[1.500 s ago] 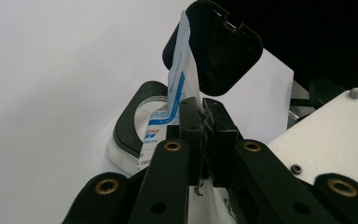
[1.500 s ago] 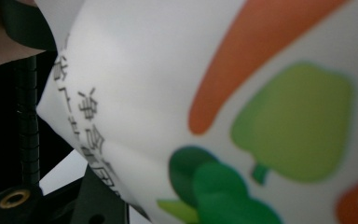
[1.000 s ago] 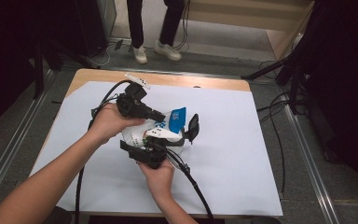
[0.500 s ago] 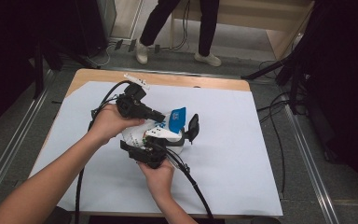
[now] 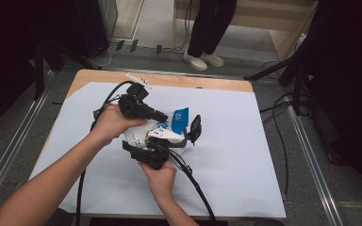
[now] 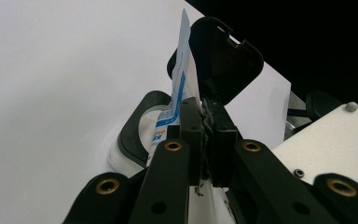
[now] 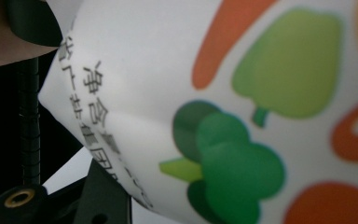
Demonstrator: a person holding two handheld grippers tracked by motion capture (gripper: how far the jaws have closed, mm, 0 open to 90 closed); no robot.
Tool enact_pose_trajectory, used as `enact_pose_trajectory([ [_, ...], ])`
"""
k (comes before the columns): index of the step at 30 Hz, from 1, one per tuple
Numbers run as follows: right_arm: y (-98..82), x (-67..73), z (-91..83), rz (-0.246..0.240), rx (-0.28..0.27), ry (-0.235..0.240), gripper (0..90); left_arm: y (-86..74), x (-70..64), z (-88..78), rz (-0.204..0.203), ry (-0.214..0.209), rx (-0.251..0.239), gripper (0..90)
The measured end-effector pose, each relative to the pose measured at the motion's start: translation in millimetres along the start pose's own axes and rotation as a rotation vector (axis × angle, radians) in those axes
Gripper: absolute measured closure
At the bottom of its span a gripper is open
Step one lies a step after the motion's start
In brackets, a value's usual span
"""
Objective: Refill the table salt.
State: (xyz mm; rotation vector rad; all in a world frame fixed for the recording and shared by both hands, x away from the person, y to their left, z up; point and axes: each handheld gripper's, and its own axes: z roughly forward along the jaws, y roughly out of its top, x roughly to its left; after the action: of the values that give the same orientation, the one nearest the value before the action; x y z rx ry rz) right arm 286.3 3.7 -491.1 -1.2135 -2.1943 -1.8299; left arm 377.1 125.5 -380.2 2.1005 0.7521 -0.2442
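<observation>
My left gripper (image 5: 168, 117) reaches in from the left, shut on the lower edge of a blue-and-white sachet (image 5: 180, 120). In the left gripper view the sachet (image 6: 182, 65) stands upright between the closed jaws of the left gripper (image 6: 204, 109), over the black-rimmed mouth (image 6: 137, 126) of a white pack whose black flip lid (image 6: 223, 56) stands open. My right gripper (image 5: 167, 143) comes from below and grips that white pack (image 5: 134, 136); its lid (image 5: 195, 129) points right. The pack's vegetable print (image 7: 214, 70) sits right against the right gripper's camera, beside one black finger (image 7: 102, 196).
A white sheet (image 5: 245, 155) covers the wooden table (image 5: 193, 82). A small white strip (image 5: 139, 81) lies near the far edge. A person's legs (image 5: 207, 28) stand beyond the table. Cables (image 5: 283, 117) run over the floor at the right.
Both hands and the pack have kept still. The person standing beyond the table has walked to the right.
</observation>
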Motion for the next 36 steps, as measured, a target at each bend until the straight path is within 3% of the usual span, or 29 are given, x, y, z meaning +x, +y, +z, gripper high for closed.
enact_pose_trajectory([
  [12, -0.3, 0.0, 1.7, 0.014, -0.004, 0.012, 53.6, 0.7, -0.6, 0.1, -0.002, 0.011, 0.015, 88.3],
  [36, -1.6, 0.3, 0.6, 0.026, -0.015, -0.013, 53.3, 2.7, -3.2, 4.4, 0.007, 0.01, 0.021, 88.2],
])
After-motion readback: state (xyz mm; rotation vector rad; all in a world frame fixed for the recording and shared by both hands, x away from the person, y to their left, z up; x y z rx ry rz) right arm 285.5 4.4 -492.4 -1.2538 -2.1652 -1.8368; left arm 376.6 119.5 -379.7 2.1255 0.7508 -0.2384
